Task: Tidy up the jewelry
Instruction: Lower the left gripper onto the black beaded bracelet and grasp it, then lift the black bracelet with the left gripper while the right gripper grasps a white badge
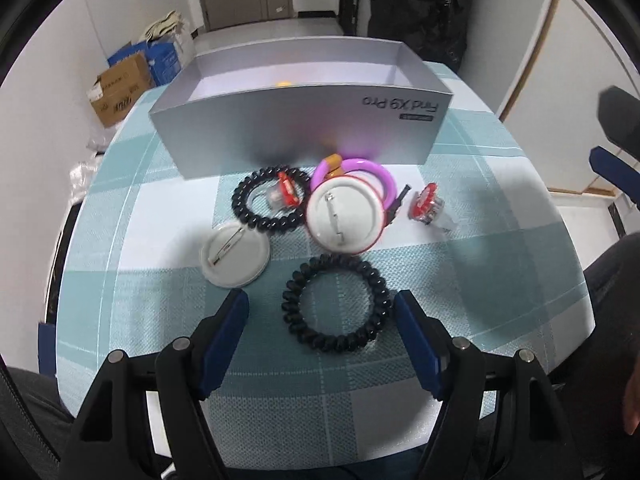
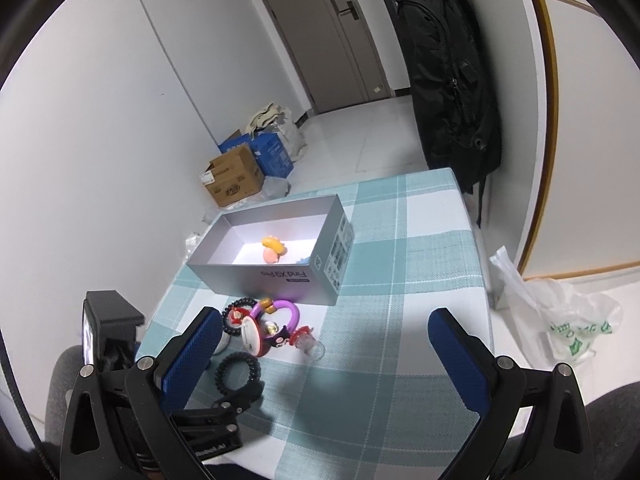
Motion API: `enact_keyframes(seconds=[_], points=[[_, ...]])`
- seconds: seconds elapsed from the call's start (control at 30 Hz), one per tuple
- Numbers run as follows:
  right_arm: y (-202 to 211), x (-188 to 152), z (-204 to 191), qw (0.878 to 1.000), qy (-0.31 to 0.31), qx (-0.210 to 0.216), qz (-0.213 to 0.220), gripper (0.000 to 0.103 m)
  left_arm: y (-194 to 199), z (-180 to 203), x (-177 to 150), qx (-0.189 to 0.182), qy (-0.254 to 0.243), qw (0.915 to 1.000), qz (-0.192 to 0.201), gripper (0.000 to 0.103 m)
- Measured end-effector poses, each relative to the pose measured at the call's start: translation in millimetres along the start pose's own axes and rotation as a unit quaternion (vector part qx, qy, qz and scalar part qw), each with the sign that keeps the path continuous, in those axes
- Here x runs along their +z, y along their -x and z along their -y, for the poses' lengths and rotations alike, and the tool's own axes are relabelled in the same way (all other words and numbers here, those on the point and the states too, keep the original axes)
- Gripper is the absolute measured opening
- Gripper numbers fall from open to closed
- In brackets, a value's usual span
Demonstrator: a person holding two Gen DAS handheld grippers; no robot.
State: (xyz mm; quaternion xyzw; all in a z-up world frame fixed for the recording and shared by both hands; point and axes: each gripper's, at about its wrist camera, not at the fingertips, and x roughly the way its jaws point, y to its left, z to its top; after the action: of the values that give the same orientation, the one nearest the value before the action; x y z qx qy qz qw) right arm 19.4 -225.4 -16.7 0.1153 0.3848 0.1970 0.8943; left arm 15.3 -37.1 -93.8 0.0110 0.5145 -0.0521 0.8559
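Note:
A black coil hair tie (image 1: 335, 299) lies on the checked cloth between the tips of my open left gripper (image 1: 322, 312). Beyond it lie a white pin badge (image 1: 234, 254), a second black coil tie (image 1: 269, 199) around a red toy ring (image 1: 286, 194), a red-rimmed badge (image 1: 344, 214) on a purple bracelet (image 1: 382, 174), and another red toy ring (image 1: 428, 204). The open grey box (image 1: 304, 128) stands behind them and holds an orange and pink trinket (image 2: 273, 250). My right gripper (image 2: 326, 342) is open and empty, held above the table's right side.
The table with the teal checked cloth (image 2: 404, 292) stands by a white wall. Cardboard and blue boxes (image 2: 248, 172) sit on the floor beyond. A black bag (image 2: 452, 80) hangs at the right, and a plastic bag (image 2: 560, 320) lies on the floor.

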Motion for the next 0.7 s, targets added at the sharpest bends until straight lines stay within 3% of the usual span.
enact_keyframes(seconds=[0.1,0.2,0.4,0.53,0.7], points=[[2,0,-1,1.000,0.002,-0.002,0.006,0.103,3,1,0,-0.007,-0.007,0.9999,0.004,0.052],[2,-1,-2,1.000,0.004,-0.003,0.004,0.103,5,4,-1,-0.014,-0.017,0.9997,0.006,0.044],[2,-1,-1,1.000,0.002,-0.010,0.006,0.103,6,-1,2,-0.030,-0.003,0.9995,0.006,0.039],[3,-1,2,1.000,-0.006,-0.011,0.006,0.103,8,-18,5,-0.076,0.049,0.9959,0.001,0.039],[1,-1,5,1.000,-0.017,-0.006,-0.002,0.103,12,-27,1,-0.101,0.080,0.9917,0.001,0.039]])
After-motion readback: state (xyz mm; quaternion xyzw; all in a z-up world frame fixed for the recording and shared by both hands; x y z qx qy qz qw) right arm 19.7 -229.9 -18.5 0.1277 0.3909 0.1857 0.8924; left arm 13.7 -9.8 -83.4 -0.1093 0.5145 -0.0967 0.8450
